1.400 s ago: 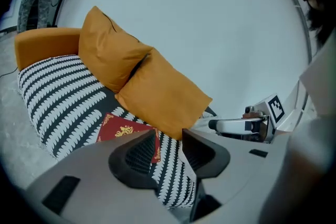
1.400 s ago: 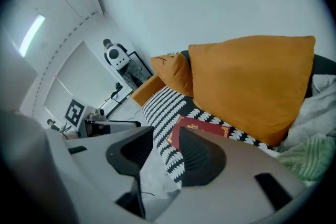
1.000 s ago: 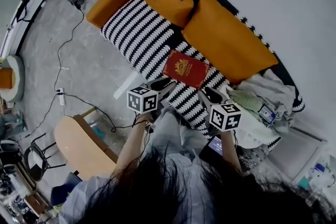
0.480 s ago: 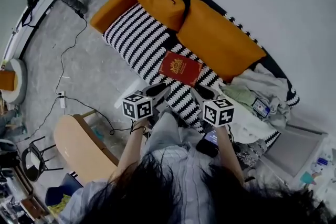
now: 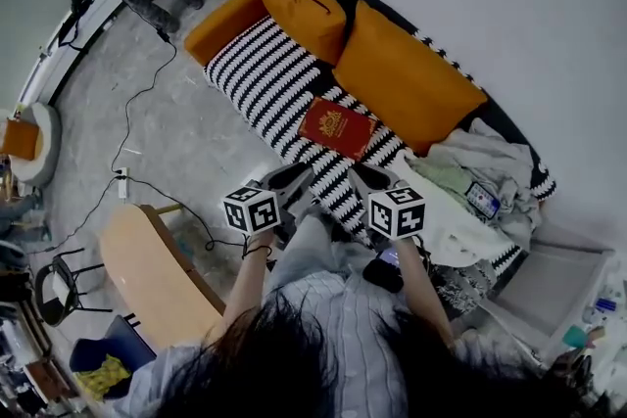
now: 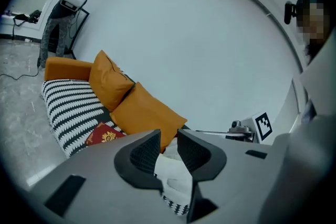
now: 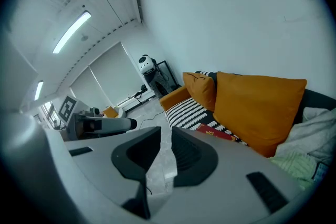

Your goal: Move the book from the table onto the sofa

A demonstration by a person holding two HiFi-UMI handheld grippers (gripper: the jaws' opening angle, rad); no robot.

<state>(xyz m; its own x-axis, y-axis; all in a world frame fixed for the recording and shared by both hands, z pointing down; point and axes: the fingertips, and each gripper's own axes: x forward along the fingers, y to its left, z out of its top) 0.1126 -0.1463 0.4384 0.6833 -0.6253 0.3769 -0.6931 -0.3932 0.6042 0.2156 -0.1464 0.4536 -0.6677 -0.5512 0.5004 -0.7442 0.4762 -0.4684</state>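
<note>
The red book (image 5: 336, 127) with a gold emblem lies flat on the striped seat of the sofa (image 5: 257, 73), below the orange cushions. It also shows in the left gripper view as the book (image 6: 103, 136) and in the right gripper view as the book (image 7: 218, 134). My left gripper (image 5: 292, 179) and right gripper (image 5: 367, 179) hover side by side in front of the sofa's edge, apart from the book. Both have just been closing. A narrow gap stays between the jaws of the left gripper (image 6: 168, 136) and of the right gripper (image 7: 166, 136), with nothing in either.
Two orange cushions (image 5: 402, 78) lean on the sofa back. A heap of pale clothes (image 5: 470, 181) fills the sofa's right end. A rounded wooden table (image 5: 147, 269) stands at lower left, with cables (image 5: 137, 181) across the grey floor and a chair (image 5: 59, 294) beside it.
Both grippers have drawn back from the book toward the person and risen, and their jaws have narrowed. The book has stayed where it lies on the sofa.
</note>
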